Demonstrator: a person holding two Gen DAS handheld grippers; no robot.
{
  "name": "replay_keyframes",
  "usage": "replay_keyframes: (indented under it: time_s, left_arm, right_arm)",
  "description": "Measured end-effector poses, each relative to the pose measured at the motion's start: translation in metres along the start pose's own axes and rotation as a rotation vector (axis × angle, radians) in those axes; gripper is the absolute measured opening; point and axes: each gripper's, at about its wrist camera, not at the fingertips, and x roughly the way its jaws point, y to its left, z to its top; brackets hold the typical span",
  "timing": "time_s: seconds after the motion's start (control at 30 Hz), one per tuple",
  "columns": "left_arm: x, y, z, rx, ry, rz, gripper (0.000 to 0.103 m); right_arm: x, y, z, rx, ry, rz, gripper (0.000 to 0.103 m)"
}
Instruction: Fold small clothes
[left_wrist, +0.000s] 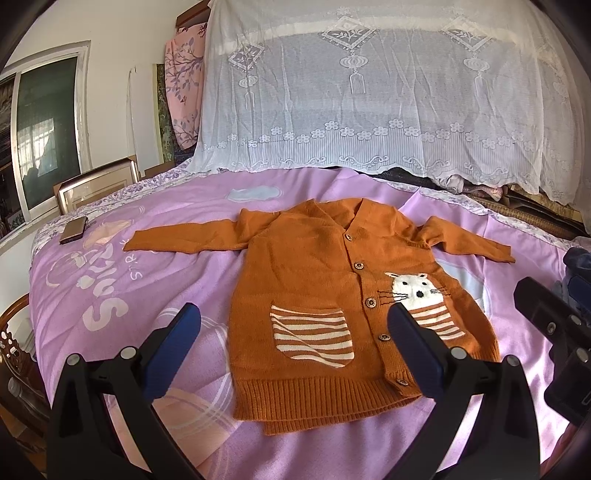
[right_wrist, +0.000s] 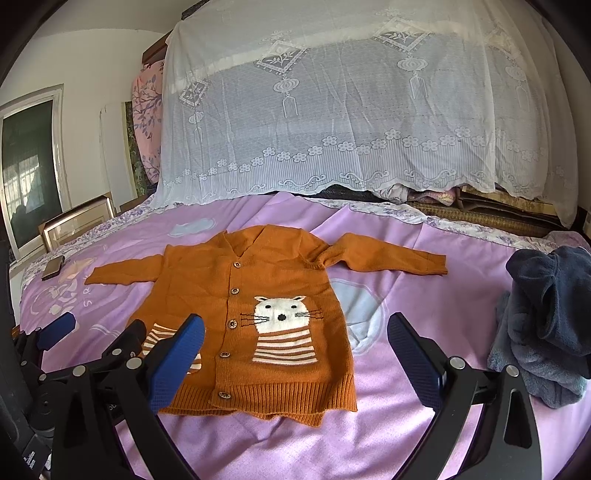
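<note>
An orange knit cardigan (left_wrist: 314, 273) lies flat and buttoned on the pink bedspread (left_wrist: 147, 295), sleeves spread to both sides, with a white cat motif and a striped pocket. It also shows in the right wrist view (right_wrist: 236, 295). My left gripper (left_wrist: 293, 325) is open and empty, held above the cardigan's lower half. My right gripper (right_wrist: 295, 336) is open and empty, above the cardigan's lower right part. The left gripper shows at the left edge of the right wrist view (right_wrist: 92, 332).
A dark blue and grey pile of clothes (right_wrist: 546, 325) lies on the bed at the right. A phone (left_wrist: 74, 229) lies at the bed's far left. A white lace curtain (left_wrist: 369, 92) hangs behind the bed. A framed picture (left_wrist: 96, 188) leans at the left.
</note>
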Motion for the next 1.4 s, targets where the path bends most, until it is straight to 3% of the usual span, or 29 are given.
replay_keyframes:
  time_s: [0.6, 0.8, 1.13, 1.27, 1.4]
  left_arm:
    - [0.01, 0.002, -0.002, -0.009, 0.014, 0.002, 0.099]
    - [0.017, 0.004, -0.005, -0.009, 0.032, 0.0, 0.099]
    - [0.065, 0.004, -0.019, -0.001, 0.147, -0.047, 0.099]
    - [0.089, 0.006, -0.025, -0.024, 0.244, -0.11, 0.099]
    - [0.094, -0.007, -0.018, 0.021, 0.254, -0.141, 0.099]
  right_arm:
    - [0.005, -0.001, -0.007, -0.011, -0.066, -0.011, 0.1]
    - [0.012, -0.003, -0.008, 0.01, -0.047, -0.01, 0.1]
    - [0.047, -0.035, -0.015, 0.149, 0.024, 0.015, 0.1]
    - [0.069, -0.059, -0.022, 0.228, 0.061, 0.096, 0.1]
    - [0.087, -0.076, -0.025, 0.288, 0.113, 0.059, 0.1]
